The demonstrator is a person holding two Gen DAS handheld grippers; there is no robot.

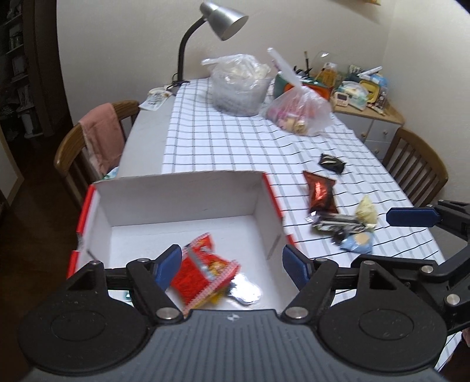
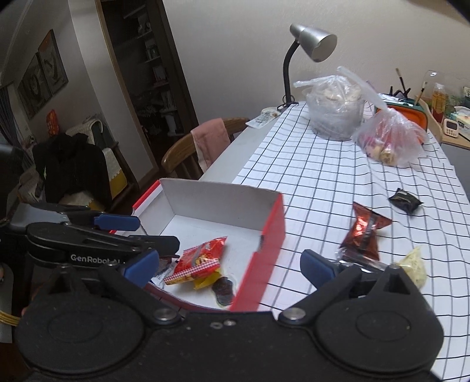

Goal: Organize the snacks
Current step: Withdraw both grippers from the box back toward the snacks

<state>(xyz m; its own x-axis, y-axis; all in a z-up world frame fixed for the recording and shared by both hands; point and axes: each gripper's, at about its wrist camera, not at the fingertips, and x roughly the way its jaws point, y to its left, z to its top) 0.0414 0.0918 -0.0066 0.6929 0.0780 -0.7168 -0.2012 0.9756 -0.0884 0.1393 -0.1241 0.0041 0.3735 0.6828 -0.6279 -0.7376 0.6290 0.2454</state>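
Observation:
A red-and-white cardboard box stands on the checked tablecloth. A red snack packet lies inside it with a yellow packet and a dark foil one. My left gripper is open above the box, empty. My right gripper is open over the box's right wall, empty. Loose snacks lie right of the box: a dark red packet, a black packet, a pale yellow one, a silver one and a light blue one.
Two plastic bags and a grey desk lamp stand at the table's far end. Wooden chairs sit left and right. A cluttered side cabinet is at the back right.

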